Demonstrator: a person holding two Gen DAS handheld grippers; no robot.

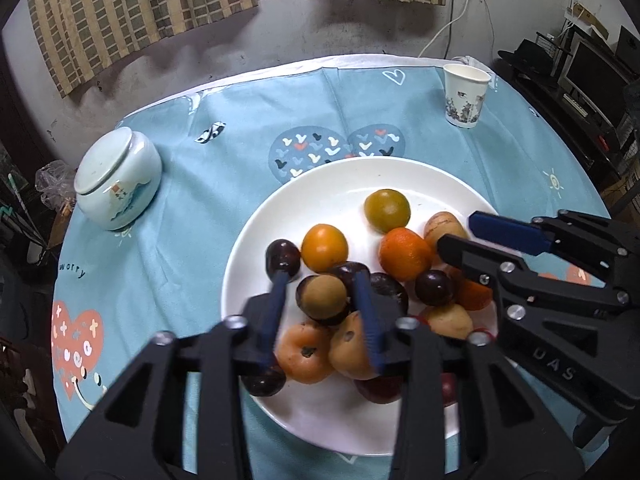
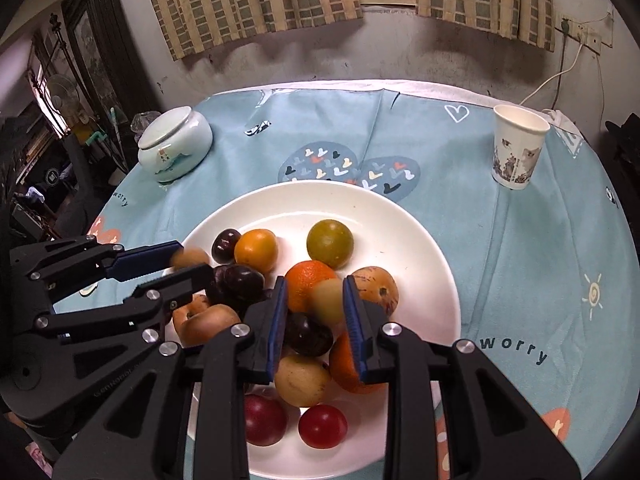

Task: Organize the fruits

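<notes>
Your blue tablecloth (image 2: pixel 500 240) fills both views, its near edge cut off behind the claws. On it sits the white plate (image 1: pixel 256 248), heaped with fruit (image 2: pixel 332 244); the nearest pieces are hidden under the black frames. Beyond the plate stand a lidded jar (image 1: pixel 116 180) and a paper cup (image 2: pixel 516 148). Your left claw (image 1: pixel 324 276) straddles a tan fruit (image 1: pixel 323 297), pads not pressing it. Your right claw (image 2: pixel 314 292) frames a blurred pale fruit (image 2: pixel 329 300); I cannot tell whether it grips.
</notes>
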